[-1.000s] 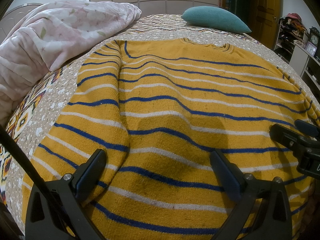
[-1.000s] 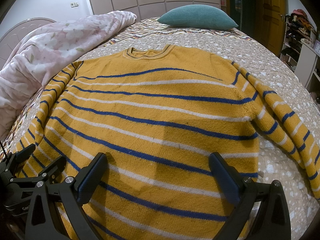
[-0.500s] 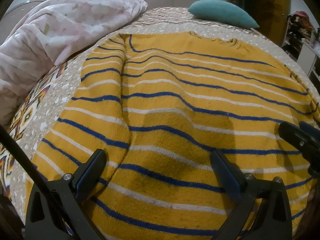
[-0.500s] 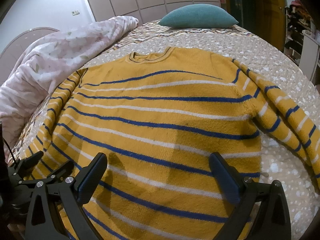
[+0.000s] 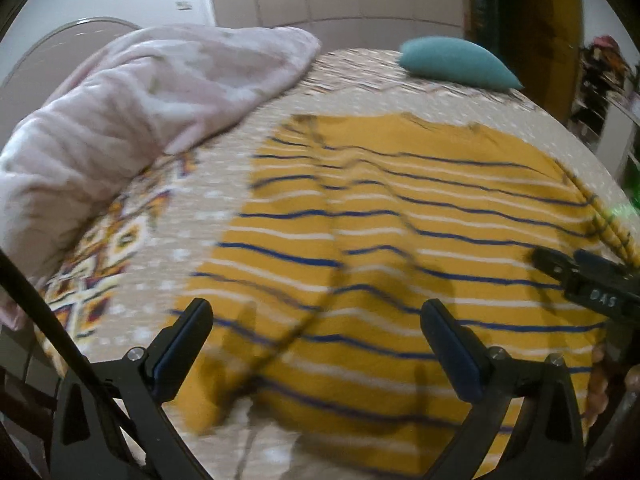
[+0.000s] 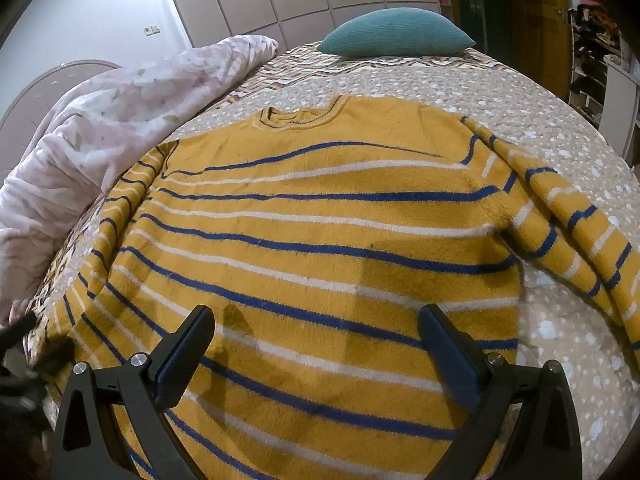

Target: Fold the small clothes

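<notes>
A mustard-yellow sweater [image 6: 320, 216] with blue and white stripes lies flat on the bed, neckline [image 6: 298, 114] at the far side. Its right sleeve [image 6: 576, 224] runs down the right; the left sleeve [image 6: 116, 216] lies along the body's left edge. In the blurred left wrist view the sweater [image 5: 400, 240] fills the middle, its hem near the bottom. My left gripper [image 5: 316, 344] hovers open over the hem's left part, holding nothing. Over the lower body, my right gripper [image 6: 316, 348] is open and empty too. The right gripper [image 5: 588, 280] also shows at the left wrist view's right edge.
A pink floral duvet [image 6: 112, 128] is heaped along the bed's left side. A teal pillow [image 6: 396, 34] lies at the far end. The patterned bedspread [image 6: 560, 340] shows bare right of the sweater. Shelves and a door [image 6: 532, 20] stand to the right.
Both grippers have pulled back and up from the sweater. The left view has swung left and blurred; the hem and the bed's near edge now show. Both stay open.
</notes>
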Available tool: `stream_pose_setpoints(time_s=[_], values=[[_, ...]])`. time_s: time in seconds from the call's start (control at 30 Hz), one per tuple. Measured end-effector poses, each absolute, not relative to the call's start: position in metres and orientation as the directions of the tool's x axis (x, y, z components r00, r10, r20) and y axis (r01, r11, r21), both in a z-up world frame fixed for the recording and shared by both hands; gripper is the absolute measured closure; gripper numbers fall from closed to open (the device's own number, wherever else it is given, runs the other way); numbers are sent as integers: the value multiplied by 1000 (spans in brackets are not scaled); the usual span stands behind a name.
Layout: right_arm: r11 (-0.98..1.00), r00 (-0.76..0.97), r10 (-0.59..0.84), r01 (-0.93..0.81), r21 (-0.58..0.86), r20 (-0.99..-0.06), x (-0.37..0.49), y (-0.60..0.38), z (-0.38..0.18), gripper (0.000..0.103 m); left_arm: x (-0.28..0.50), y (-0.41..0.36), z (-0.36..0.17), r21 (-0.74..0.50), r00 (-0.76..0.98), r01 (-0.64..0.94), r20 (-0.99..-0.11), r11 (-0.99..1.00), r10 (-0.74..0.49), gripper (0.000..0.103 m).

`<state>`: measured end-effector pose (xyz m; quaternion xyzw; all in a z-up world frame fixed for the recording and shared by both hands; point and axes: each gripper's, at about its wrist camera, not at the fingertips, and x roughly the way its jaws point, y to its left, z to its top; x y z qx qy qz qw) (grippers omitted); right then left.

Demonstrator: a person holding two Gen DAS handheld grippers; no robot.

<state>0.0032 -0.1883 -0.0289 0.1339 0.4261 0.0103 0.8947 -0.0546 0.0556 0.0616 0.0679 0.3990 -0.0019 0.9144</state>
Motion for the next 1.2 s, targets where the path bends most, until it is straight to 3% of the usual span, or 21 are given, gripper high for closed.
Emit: stream_pose_setpoints(time_s=[0.2, 0.4, 0.47, 0.53, 0.57, 0.63, 0.73, 1.03, 1.2], values=[[968, 636, 120, 97, 233, -762, 1, -187, -29, 0, -50, 129, 52, 159, 637, -56, -755, 986, 158, 0], [971, 646, 109, 94, 221, -755, 2, -186, -30, 0, -44, 167, 36, -8, 599, -73, -800, 997, 37, 3], [973, 645, 103, 94, 213, -757, 2, -185, -30, 0, -38, 170, 29, -99, 583, -48, -811, 994, -53, 22], [975, 638, 95, 95, 201, -764, 3, -183, -30, 0, -29, 171, 20, -211, 541, -29, -825, 977, -162, 73], [976, 637, 90, 96, 194, -766, 4, -183, -30, 0, -27, 172, 18, -238, 534, -32, -825, 971, -184, 82], [979, 633, 80, 96, 181, -770, 5, -181, -30, 0, -24, 175, 19, -282, 538, -50, -816, 958, -212, 88], [982, 632, 67, 96, 164, -772, 5, -179, -30, 0, -21, 194, 34, -294, 586, -87, -788, 952, -190, 90], [985, 637, 52, 93, 144, -769, 7, -177, -31, 0, 20, 277, 100, -40, 673, -320, -713, 947, 197, 90], [985, 636, 52, 92, 143, -770, 7, -177, -31, 0, 28, 255, 127, 25, 708, -284, -669, 958, 228, 90]])
